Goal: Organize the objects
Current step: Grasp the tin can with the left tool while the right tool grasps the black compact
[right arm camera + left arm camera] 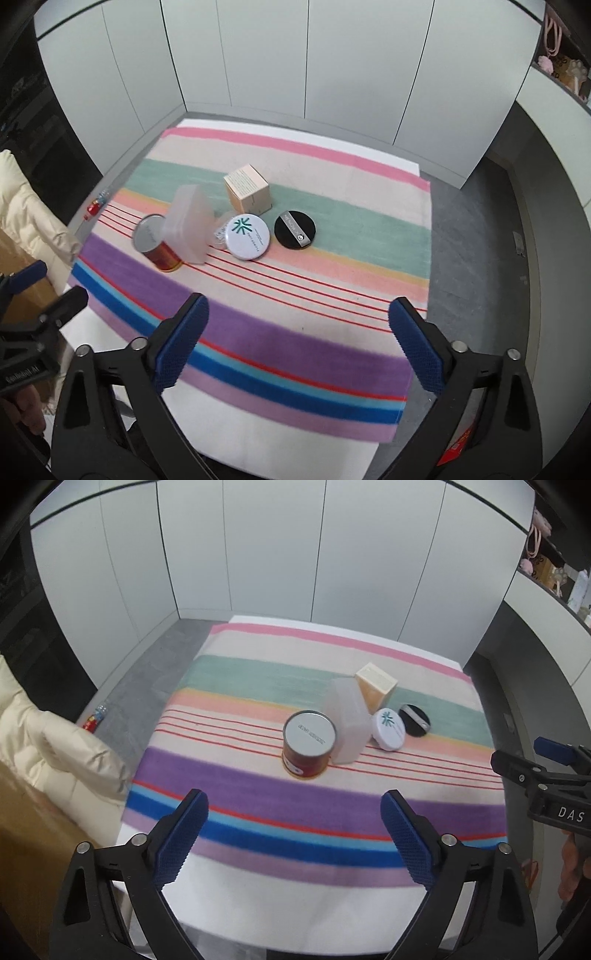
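Note:
A striped cloth (229, 797) (332, 177) covers the table. Clustered at its middle are a red can with a silver lid (307, 746) (157, 242), a frosted plastic box (347, 723) (190, 227), a beige carton (375, 686) (248, 190), a white round compact (388, 729) (247, 236) and a black round puff (415, 720) (294, 229). My left gripper (295, 803) hangs open above the near stripes, short of the can. My right gripper (297, 306) is open too, nearer than the compact and puff. Nothing lies between either pair of fingers.
White cabinet doors (273, 554) stand behind the table. A cream padded jacket (55, 749) lies at the left, with a small bottle (96, 716) on the grey floor beside it. Shelves with small items (546, 565) are at the upper right.

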`<state>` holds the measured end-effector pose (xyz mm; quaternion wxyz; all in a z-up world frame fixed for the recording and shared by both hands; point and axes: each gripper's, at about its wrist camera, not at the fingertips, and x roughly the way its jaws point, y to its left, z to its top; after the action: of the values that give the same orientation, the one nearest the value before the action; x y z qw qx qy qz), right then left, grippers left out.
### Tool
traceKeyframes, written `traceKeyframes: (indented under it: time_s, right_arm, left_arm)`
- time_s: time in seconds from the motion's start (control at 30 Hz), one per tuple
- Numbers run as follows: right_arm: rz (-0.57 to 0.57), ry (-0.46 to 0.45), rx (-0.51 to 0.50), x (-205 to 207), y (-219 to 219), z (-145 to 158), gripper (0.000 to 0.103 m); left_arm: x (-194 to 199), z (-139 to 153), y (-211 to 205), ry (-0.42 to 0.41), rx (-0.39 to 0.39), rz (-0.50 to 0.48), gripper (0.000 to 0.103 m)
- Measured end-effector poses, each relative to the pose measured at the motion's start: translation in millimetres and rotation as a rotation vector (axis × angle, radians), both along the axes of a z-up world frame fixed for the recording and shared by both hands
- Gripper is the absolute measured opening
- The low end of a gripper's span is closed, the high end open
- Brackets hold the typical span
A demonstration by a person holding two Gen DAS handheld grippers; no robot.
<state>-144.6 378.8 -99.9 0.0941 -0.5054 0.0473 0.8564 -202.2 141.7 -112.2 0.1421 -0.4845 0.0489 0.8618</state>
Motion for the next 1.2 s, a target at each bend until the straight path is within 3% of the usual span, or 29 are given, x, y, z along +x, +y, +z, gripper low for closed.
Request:
traceKeyframes:
  time_s: [0.4, 0.7, 0.83, 0.9, 0.93, 1.0, 1.2]
  right_arm:
    - [-0.017, -0.085, -0.004, -58, 30, -87, 0.095]
    - [-0.007, -0.115, 0.004, -98, 36, -134, 0.093]
    - [-0.009, -0.088, -0.004, -109, 35, -140, 0.092]
    - [0.005, -0.068, -0.002, -114, 33, -140, 0.078]
    - [0.017, -0.058, -0.012, -116, 31, -139, 0.074]
    - [0.04, -0.046, -0.011, -117, 26, -138, 0.055]
    - [0.022, -0.056, -0.032, -120, 21, -132, 0.051]
  left_arm:
    - [-51, -85, 21, -0.092, -0.016, -0.035, 0.078]
    - [-70, -100, 33, -0.009, 0.009, -0.008, 0.078]
    - [-82, -105, 36, -0.014, 0.039, -0.014, 0.069]
    - [-85, -106, 38, -0.018, 0.047, -0.022, 0.059]
    - [-86, -106, 39, -0.018, 0.042, -0.021, 0.057]
    - [-86, -105, 39, -0.016, 0.036, -0.011, 0.056]
    - [-83, -102, 37, -0.034, 0.033, -0.004, 0.056]
